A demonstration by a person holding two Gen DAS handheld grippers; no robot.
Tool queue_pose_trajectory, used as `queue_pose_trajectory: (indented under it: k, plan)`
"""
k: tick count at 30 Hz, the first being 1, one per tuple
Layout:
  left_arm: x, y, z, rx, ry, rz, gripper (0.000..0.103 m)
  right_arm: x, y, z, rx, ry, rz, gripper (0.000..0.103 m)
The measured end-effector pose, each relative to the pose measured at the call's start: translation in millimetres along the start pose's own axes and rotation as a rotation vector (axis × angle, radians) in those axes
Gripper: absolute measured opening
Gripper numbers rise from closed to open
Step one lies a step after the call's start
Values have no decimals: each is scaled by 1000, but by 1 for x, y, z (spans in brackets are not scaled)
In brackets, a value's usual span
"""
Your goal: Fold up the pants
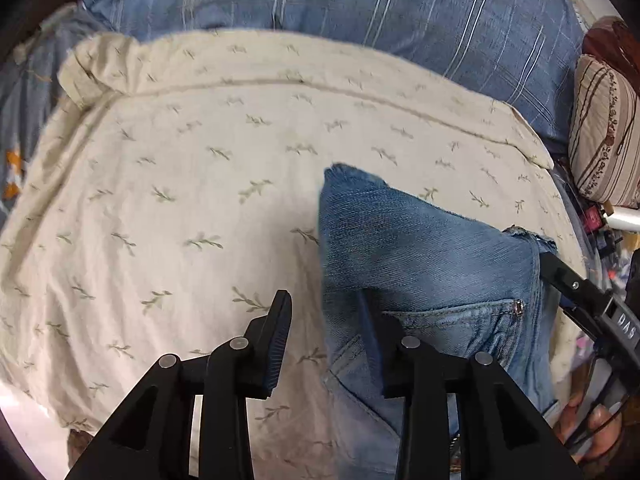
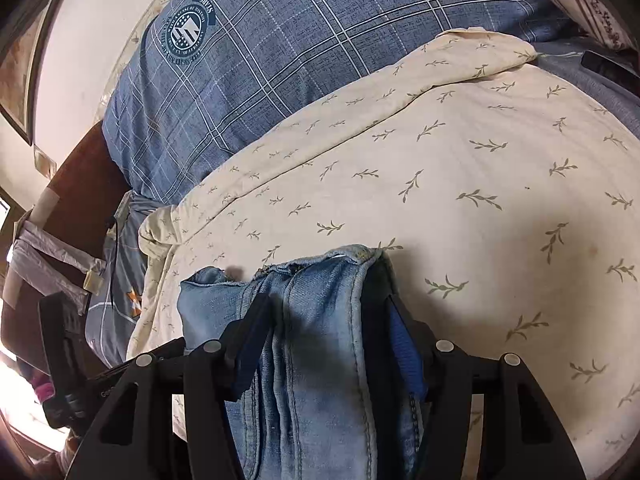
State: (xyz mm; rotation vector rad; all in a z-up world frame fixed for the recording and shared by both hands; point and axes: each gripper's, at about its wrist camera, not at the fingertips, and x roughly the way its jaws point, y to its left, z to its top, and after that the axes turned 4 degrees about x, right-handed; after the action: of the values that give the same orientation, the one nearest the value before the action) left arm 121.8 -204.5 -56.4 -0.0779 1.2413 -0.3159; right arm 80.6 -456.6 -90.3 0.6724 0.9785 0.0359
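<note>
Blue denim pants [image 1: 432,264] lie folded on a cream leaf-print blanket [image 1: 192,184]. My left gripper [image 1: 324,312] is open; its right finger rests on the pants near a pocket, its left finger is over the bare blanket. My right gripper [image 2: 320,316] has its fingers on either side of a bunched stack of the pants [image 2: 316,340], closed on the denim. It also shows in the left wrist view [image 1: 576,292] at the pants' right edge. The left gripper's body shows at the left of the right wrist view [image 2: 68,364].
A blue plaid pillow [image 2: 256,64] lies beyond the blanket [image 2: 480,168]. A striped cushion [image 1: 604,136] sits at the right. A dark wooden bed frame [image 2: 76,184] and wall are at the left. Clutter lies off the bed's right side [image 1: 600,220].
</note>
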Motion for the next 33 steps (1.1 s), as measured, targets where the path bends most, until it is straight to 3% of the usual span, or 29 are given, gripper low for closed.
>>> queue_pose_trajectory:
  k: [2,3,6,8,10,14,16,20,21,22,23,24,26,30,33]
  plan:
    - [2,3,8,-29,46,-82,12,-3,13,0,-60,8,16,21]
    - [2,3,12,-33,66,-120,4,-7,24,0,-118,-9,-15,21]
    - [3,1,26,-35,52,-150,4,-18,48,3,-246,-71,-63,19]
    - [15,1,31,-34,77,-139,5,-2,32,11,-222,-29,-131,20]
    - [13,8,31,-55,80,-156,5,11,15,9,-165,24,-124,25]
    - [-4,31,17,-54,78,-178,15,-18,-7,0,-48,-14,10,42]
    - [-5,40,5,-71,119,-215,26,-28,-23,-8,15,-2,33,53]
    - [6,40,-19,-78,163,-297,41,-38,-40,-38,81,44,124,53]
    - [10,37,-21,-71,166,-293,47,-36,-38,-44,76,60,145,53]
    - [14,35,-23,-66,173,-287,46,-32,-33,-50,54,74,151,53]
    - [16,30,-23,-53,190,-292,45,-28,-22,-55,-7,79,90,45]
    - [12,26,-22,-38,183,-278,44,-26,-10,-60,-77,74,22,23]
    - [4,23,-20,-11,171,-271,42,-32,16,-65,-193,49,-28,9]
    - [4,21,-30,3,161,-261,43,-58,34,-69,-310,-44,-127,7]
    - [7,20,-37,18,158,-244,44,-29,17,-81,-305,57,-204,15]
